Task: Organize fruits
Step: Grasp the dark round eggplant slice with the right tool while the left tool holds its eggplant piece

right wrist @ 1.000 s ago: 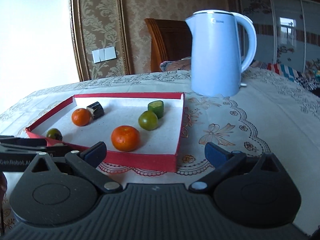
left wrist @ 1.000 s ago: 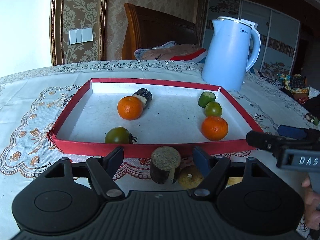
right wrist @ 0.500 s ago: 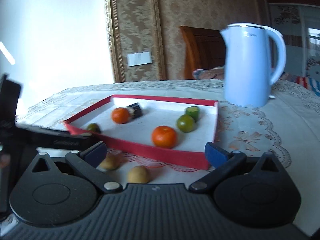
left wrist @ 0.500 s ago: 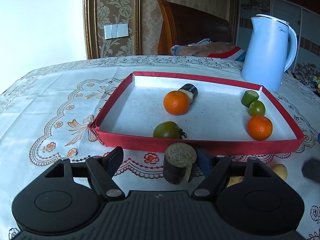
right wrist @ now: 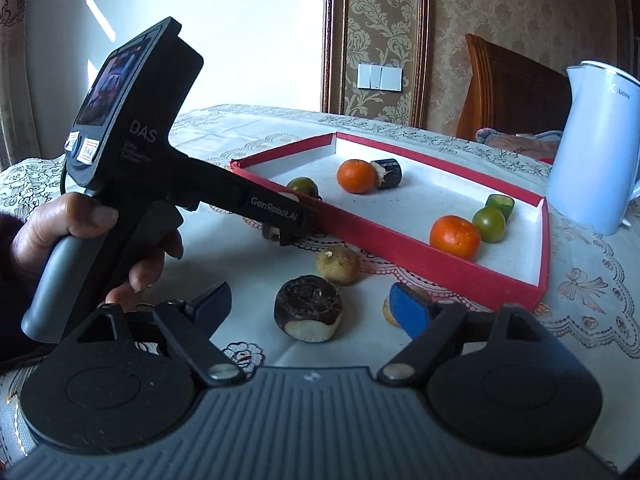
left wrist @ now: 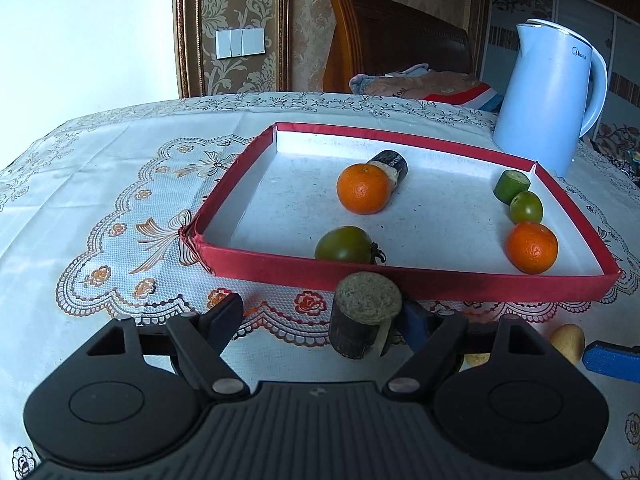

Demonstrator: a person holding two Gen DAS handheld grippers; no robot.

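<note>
A red tray (left wrist: 400, 280) holds two oranges (left wrist: 363, 189) (left wrist: 532, 247), a green tomato (left wrist: 344, 245), a small green fruit (left wrist: 526, 207), a cucumber piece (left wrist: 512, 184) and a dark cylinder piece (left wrist: 390, 163). In front of it my left gripper (left wrist: 320, 318) is opening. A dark upright stub (left wrist: 366, 320) stands between its fingers, close to the right one, not clamped. My right gripper (right wrist: 312, 308) is closing around a dark round piece (right wrist: 308, 308), and its pads stand clear of it. Two yellowish fruits (right wrist: 338, 264) (right wrist: 390, 308) lie beside it.
A pale blue kettle (left wrist: 548, 96) stands behind the tray's right corner. A hand (right wrist: 80, 224) holds the left gripper's handle at the left of the right wrist view. Lace tablecloth (left wrist: 100, 200) covers the table, with a wooden chair back (left wrist: 384, 40) beyond.
The right wrist view has swung left from the tray to the loose pieces in front of it, and its fingers have drawn closer together. The left gripper's fingers stand slightly wider around the stub.
</note>
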